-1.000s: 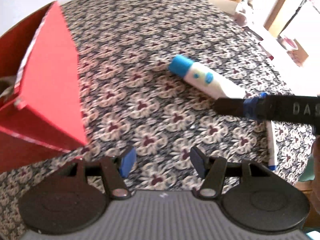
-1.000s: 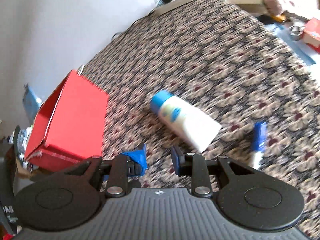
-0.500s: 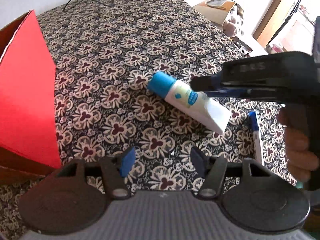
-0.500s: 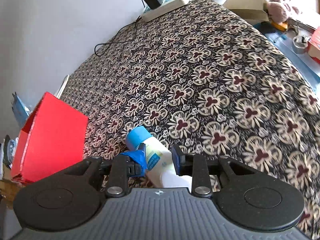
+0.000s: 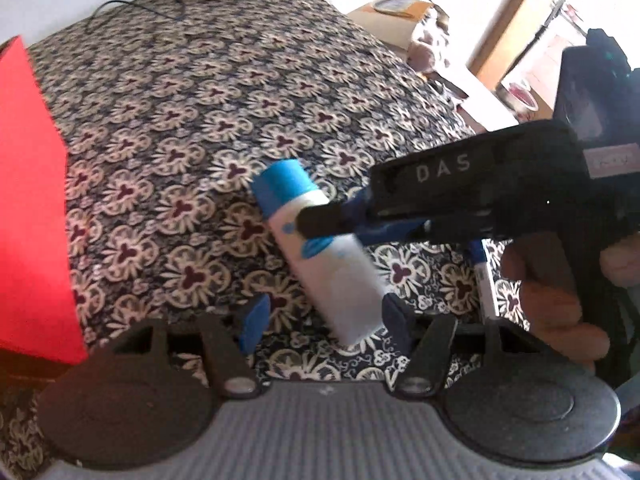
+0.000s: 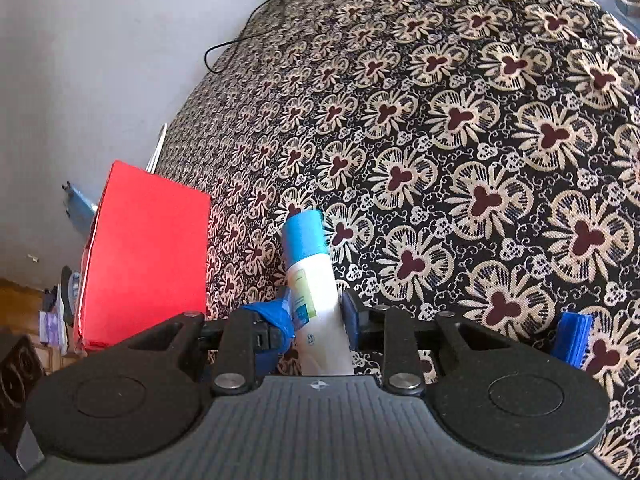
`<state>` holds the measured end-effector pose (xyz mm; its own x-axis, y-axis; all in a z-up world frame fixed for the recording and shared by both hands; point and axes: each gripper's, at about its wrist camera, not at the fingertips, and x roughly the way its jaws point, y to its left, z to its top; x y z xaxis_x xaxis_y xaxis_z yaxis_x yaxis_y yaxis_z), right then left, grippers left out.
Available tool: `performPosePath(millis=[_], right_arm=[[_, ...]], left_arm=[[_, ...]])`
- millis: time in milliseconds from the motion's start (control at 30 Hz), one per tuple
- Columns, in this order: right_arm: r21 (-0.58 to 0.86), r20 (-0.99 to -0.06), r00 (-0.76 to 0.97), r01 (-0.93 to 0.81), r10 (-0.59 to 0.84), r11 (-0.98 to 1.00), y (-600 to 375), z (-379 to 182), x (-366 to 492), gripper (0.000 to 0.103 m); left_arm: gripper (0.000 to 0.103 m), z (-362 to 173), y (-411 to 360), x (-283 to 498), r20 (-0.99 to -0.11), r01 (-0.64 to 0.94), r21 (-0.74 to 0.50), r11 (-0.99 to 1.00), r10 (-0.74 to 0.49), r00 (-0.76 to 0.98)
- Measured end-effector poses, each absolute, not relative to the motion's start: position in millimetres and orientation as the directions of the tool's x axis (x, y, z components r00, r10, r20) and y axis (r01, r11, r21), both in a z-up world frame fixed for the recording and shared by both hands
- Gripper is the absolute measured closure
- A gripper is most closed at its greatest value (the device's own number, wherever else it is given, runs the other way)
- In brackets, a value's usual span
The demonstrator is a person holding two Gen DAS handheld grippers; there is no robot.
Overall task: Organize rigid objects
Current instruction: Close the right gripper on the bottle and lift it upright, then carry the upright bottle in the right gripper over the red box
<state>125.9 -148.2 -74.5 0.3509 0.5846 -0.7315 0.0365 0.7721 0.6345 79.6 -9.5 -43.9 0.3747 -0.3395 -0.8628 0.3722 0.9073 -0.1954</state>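
Red box (image 5: 32, 208) stands at far left on the floral-cloth desk (image 5: 168, 112). L tongs (image 5: 326, 318) spread wide w/ nothing between, low over the cloth. White tube w/ blue cap (image 5: 320, 248) sits mid-frame, tilted, cap pointing away; R tongs (image 6: 318, 316) are clamped on its body, cap sticking out past the tips. Blue-capped marker (image 5: 482, 276) lies on cloth further right, just beside the tube.

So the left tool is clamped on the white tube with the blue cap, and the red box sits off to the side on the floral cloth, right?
Not quite: the right tool is clamped on the white tube, as the right wrist view shows. The left tool is open and holds nothing. The red box does sit off to the side on the floral cloth.
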Motion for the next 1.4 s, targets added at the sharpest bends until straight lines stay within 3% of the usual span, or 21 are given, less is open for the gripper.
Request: performPosePath(millis=[567,667,767,833,933,1400], right_arm=[[0.703,-0.684,0.327,0.057,0.652,0.709,-173.0,-83.4,134.6,0.094],[0.721,-0.668,0.33,0.064,0.667,0.69,-177.6,-85.1,134.7,0.09],[0.713,-0.669,0.327,0.03,0.667,0.7,-173.2,-83.3,134.4,0.09],[0.713,-0.669,0.325,0.026,0.669,0.7,-170.0,-83.3,134.3,0.09],[0.707,-0.673,0.326,0.018,0.664,0.707,-165.6,-82.6,132.4,0.093],[0.705,-0.645,0.375,-0.044,0.666,0.708,-134.9,-49.5,108.6,0.093]], left_arm=[[0.034,-54.9,-21.7,112.4,-0.863,0.374,-0.198,0.906,-0.342,0.373],[0.042,-55.8,-22.6,111.1,-0.862,0.38,-0.189,0.905,-0.338,0.377],[0.052,-55.2,-24.5,110.8,-0.862,0.389,-0.19,0.902,-0.343,0.374],[0.064,-54.5,-26.6,110.2,-0.861,0.396,-0.195,0.897,-0.35,0.369],[0.071,-53.5,-28.0,106.9,-0.863,0.404,-0.175,0.898,-0.337,0.376],[0.073,-24.5,-4.9,77.9,-0.828,0.42,-0.17,0.891,-0.36,0.43]])
